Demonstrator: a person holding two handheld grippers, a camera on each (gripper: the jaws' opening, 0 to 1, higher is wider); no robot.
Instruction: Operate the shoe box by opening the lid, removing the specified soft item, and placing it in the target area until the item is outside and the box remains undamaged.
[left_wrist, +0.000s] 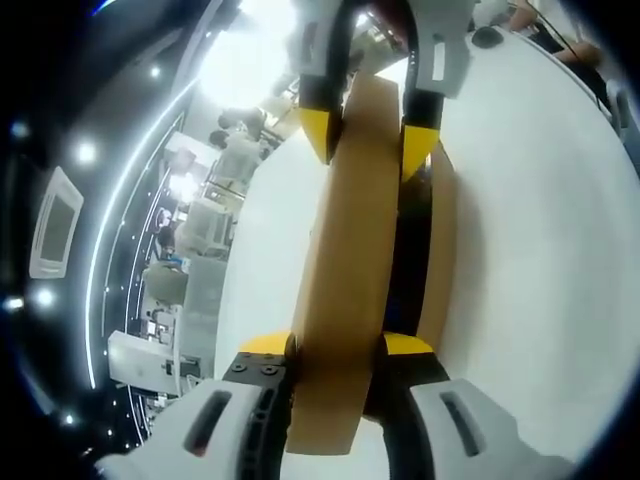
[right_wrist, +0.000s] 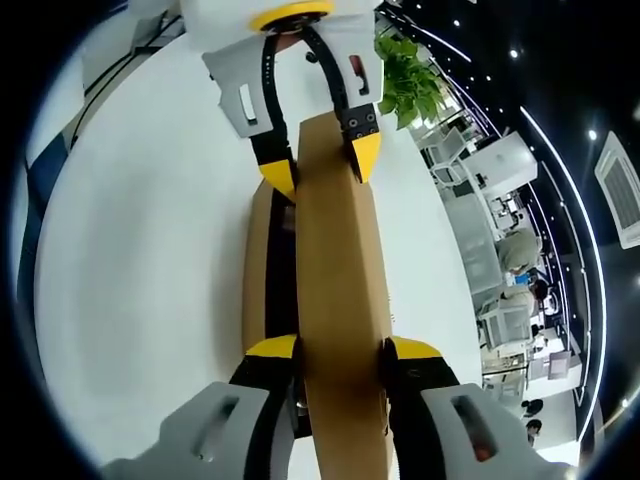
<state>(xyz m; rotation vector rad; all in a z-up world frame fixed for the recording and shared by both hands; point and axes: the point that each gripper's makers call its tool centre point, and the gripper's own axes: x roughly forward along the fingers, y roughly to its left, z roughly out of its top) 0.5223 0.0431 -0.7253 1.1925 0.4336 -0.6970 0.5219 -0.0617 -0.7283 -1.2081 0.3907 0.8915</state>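
A brown cardboard shoe box lid stands edge-on, running away from me between both grippers. My left gripper is shut on its near end, yellow tips pressing either side. My right gripper is clamped on the far end. In the right gripper view the lid sits the same way, with my right gripper shut on the near end and the left gripper on the far end. Beside the lid the box body shows a dark open interior. No soft item is visible inside.
The box rests on a wide white table. A small dark object lies at the table's far end. A potted green plant stands beyond the table edge, with office desks, monitors and seated people further off.
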